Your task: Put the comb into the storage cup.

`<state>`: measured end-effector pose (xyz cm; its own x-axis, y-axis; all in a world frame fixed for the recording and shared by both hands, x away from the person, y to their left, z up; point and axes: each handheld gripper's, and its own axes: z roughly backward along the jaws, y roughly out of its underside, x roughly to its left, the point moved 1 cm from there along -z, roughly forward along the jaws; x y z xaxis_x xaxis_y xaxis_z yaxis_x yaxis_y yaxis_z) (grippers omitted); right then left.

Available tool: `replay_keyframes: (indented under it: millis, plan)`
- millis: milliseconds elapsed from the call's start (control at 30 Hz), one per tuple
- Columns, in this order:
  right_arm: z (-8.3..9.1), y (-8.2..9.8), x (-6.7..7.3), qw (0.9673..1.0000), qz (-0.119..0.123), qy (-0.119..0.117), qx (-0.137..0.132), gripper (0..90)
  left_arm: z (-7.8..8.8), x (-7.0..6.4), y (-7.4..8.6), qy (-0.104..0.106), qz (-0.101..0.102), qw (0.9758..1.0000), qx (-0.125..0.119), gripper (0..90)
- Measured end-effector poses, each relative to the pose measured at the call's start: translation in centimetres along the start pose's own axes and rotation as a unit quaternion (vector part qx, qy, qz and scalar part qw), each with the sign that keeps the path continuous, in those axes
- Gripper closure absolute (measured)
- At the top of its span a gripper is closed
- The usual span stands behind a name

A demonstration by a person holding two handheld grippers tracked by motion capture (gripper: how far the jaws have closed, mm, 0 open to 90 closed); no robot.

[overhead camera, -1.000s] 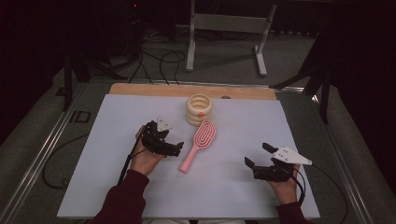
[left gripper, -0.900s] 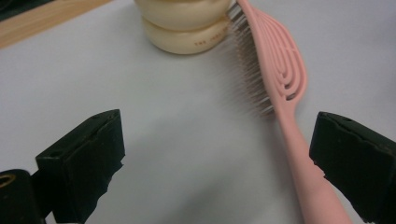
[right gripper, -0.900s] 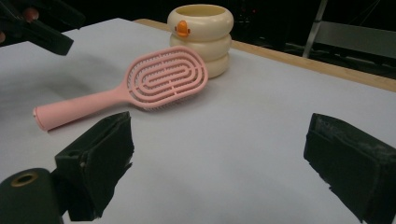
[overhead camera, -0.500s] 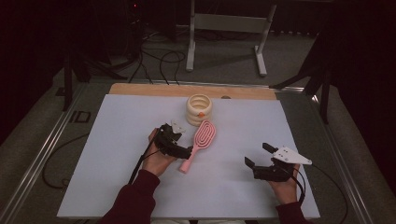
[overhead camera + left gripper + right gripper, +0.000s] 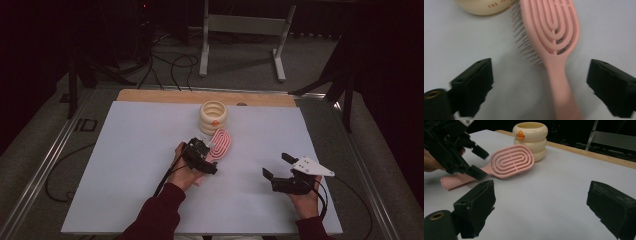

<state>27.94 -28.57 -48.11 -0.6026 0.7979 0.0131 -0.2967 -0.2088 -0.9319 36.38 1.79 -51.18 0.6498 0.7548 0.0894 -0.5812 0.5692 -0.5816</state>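
A pink hairbrush (image 5: 220, 142) lies on the white sheet, its head beside a cream ringed cup (image 5: 213, 117) with an orange duck mark. My left gripper (image 5: 208, 159) hovers over the brush handle. In the left gripper view the handle (image 5: 560, 85) runs between my left gripper's (image 5: 541, 85) two black jaws. They have just been closing a little, but gaps remain on both sides, so it is open. My right gripper (image 5: 277, 166) rests open at the front right with nothing between its jaws. The right gripper view shows the brush (image 5: 511, 161), the cup (image 5: 530, 138) and the left gripper (image 5: 480, 162).
The white sheet (image 5: 135, 165) covers the table, with a wooden strip (image 5: 165, 96) along its far edge. Behind the table stand a metal frame (image 5: 240, 22) and loose cables (image 5: 165, 65) on the floor. Metal rails run along both table sides.
My left gripper has moved right and down, from beside the brush to over its handle, so the handle now lies between its jaws. The right gripper has stayed in place.
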Motion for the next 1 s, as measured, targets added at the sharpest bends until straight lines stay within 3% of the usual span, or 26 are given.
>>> replay_keyframes:
  millis: [100,133,167,200,267,300,400,467,500,533,600,867,1000]
  plan:
    - [0.0,0.0,-0.1,1.0,-0.002,0.002,0.0,7.9,-0.3,-0.2,0.1,-0.001,-0.009,0.9999,0.01,25.7]
    - [0.0,0.0,-0.1,1.0,-0.002,0.002,0.0,7.9,-0.3,-0.2,0.1,-0.004,-0.01,0.9999,0.013,25.7]
    - [0.0,0.0,-0.1,1.0,-0.001,0.002,0.0,7.9,-0.2,-0.1,0.2,-0.003,-0.009,0.9999,0.014,35.5]
    - [0.0,0.0,-0.1,1.0,-0.001,0.002,0.0,7.9,-0.2,0.0,0.2,0.001,-0.006,0.9999,0.014,35.5]
    - [0.0,0.0,-0.1,1.0,-0.001,0.002,0.0,7.9,-0.1,0.3,0.2,0.01,-0.007,0.9998,0.015,45.0]
    - [0.0,0.0,-0.1,1.0,-0.001,0.002,0.0,7.9,0.0,0.4,0.2,0.008,-0.012,0.9997,0.017,45.0]
    - [0.0,0.0,-0.1,1.0,-0.002,0.002,0.0,7.9,0.0,0.7,0.3,0.006,-0.023,0.9993,0.028,57.6]
    - [0.0,0.0,-0.1,1.0,-0.002,0.002,0.0,7.9,0.0,0.8,0.4,0.006,-0.026,0.9991,0.033,59.7]
    - [0.0,0.0,-0.1,1.0,-0.001,0.002,0.0,7.9,0.0,1.2,0.4,0.018,-0.024,0.999,0.033,59.7]
    - [0.0,0.1,-0.1,1.0,-0.001,0.001,0.001,7.9,-0.1,1.3,0.4,0.026,-0.026,0.9987,0.035,65.1]
    - [0.0,0.1,-0.1,1.0,-0.001,0.001,0.002,7.9,-0.2,1.5,0.2,0.033,-0.025,0.9985,0.036,66.6]
    - [-0.1,0.1,-0.1,1.0,0.0,0.001,0.002,7.9,-0.9,2.0,-0.7,0.043,-0.018,0.9979,0.045,68.1]
    - [0.0,0.1,-0.1,1.0,-0.001,0.001,0.002,7.9,-0.9,2.0,-0.9,0.047,-0.032,0.9971,0.051,69.5]
